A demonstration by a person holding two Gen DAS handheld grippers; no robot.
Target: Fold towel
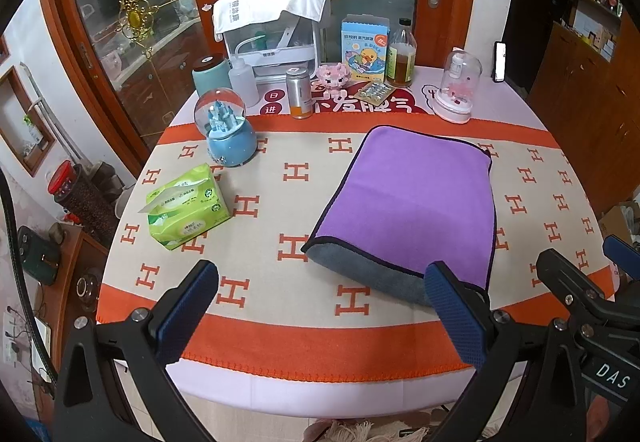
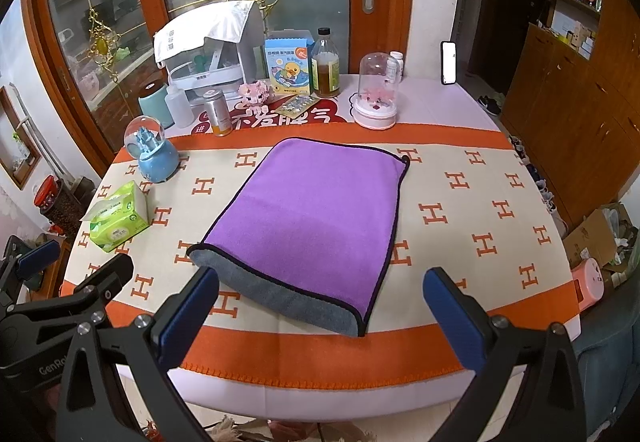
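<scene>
Counter [image 2: 500, 178]: towel [image 2: 312, 218] lies mid-frame, purple, grey underside rolled up along near edge. Looks soft, light, limp; best pinched at near corners. Left gripper [image 1: 320, 316], right gripper [image 2: 320, 316]: both wide apart, empty, frame bottom.

**A purple towel, folded on the table**

The towel [image 1: 416, 198] [image 2: 316, 214] is purple on top and gray underneath, with a thin dark edge all around. It is folded over into a soft, puffy rectangle. The gray side peeks out along the fold at the near end. It lies flat and a bit slanted on the table.
</scene>
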